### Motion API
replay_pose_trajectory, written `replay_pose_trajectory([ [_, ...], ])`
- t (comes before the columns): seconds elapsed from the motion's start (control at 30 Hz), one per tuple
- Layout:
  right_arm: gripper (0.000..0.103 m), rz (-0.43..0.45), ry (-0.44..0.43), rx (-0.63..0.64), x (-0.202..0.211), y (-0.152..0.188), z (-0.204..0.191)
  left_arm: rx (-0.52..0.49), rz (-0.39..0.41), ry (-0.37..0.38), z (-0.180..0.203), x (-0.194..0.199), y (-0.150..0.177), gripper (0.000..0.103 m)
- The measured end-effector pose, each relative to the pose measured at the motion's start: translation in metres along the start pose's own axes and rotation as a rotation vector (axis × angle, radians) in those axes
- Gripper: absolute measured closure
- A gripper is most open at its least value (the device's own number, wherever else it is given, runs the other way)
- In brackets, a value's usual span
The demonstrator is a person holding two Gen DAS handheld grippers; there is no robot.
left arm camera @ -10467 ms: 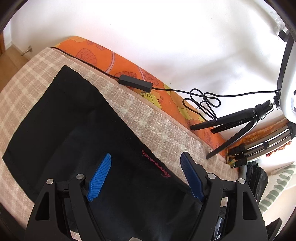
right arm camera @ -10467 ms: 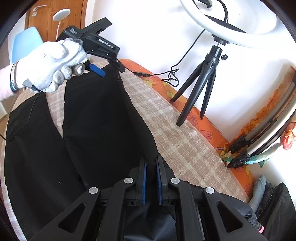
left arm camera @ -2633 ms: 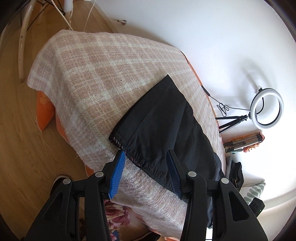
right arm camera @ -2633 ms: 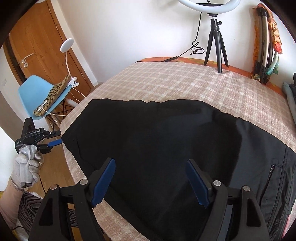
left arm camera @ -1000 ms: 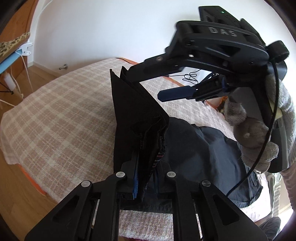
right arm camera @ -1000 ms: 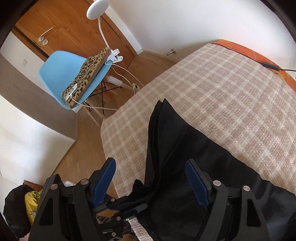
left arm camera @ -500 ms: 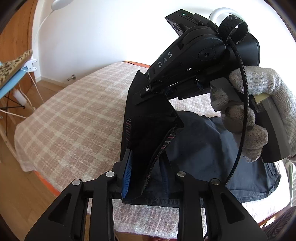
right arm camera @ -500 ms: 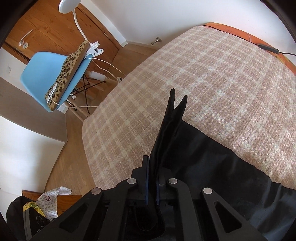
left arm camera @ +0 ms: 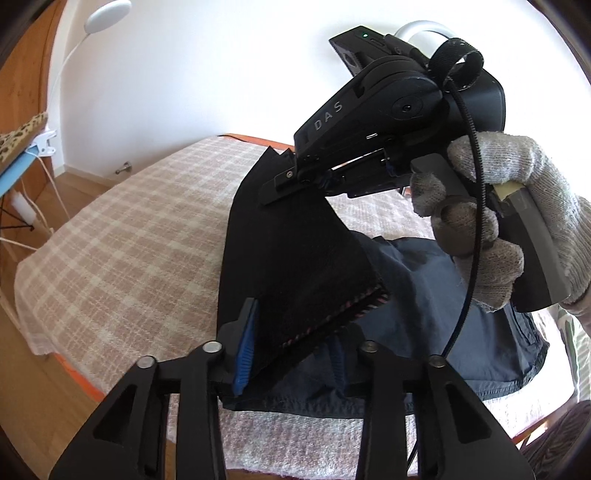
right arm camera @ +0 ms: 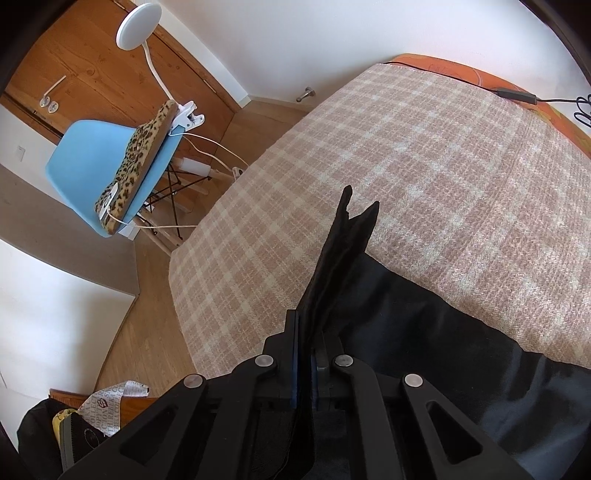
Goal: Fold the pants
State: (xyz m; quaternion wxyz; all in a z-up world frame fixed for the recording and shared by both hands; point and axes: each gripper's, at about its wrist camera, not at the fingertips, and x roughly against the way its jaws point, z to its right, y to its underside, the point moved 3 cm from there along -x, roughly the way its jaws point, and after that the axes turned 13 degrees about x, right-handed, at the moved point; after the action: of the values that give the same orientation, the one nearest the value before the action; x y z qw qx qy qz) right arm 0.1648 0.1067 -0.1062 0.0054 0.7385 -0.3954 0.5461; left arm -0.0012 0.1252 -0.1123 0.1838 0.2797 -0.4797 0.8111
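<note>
Folding step: carry hem end over waist end, keep both corners level.
Pants (left arm camera: 295, 258): hem lifted off plaid blanket (left arm camera: 129, 240), rest flat on it.
Right gripper (right arm camera: 303, 373): pinching hem corner.
Left gripper (left arm camera: 291, 350): jaws closing round hem, prob. not pressing yet.

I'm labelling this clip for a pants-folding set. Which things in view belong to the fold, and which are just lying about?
Part of the job:
- black fabric pants
- right gripper, shut on the pants' edge
- left gripper, jaws closing around the hem
- checked pink-beige blanket underneath

Just lying about:
- light blue plastic chair
- leopard-print cushion
- white clip-on lamp
- wooden door
</note>
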Motion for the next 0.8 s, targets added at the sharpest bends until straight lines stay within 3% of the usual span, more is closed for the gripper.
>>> replay_pose_trajectory([
  [0.1,0.101,0.021,0.006,-0.015,0.011,0.004,0.005,-0.018,0.007,0.028,0.008,0.002,-0.002,0.092],
  [0.3,0.102,0.073,0.044,-0.039,0.044,0.020,0.016,-0.006,0.006,0.120,0.025,0.011,-0.005,0.094],
  [0.8,0.102,0.187,0.184,-0.170,0.158,0.111,0.071,-0.167,-0.086,0.347,0.143,0.015,0.031,0.094],
])
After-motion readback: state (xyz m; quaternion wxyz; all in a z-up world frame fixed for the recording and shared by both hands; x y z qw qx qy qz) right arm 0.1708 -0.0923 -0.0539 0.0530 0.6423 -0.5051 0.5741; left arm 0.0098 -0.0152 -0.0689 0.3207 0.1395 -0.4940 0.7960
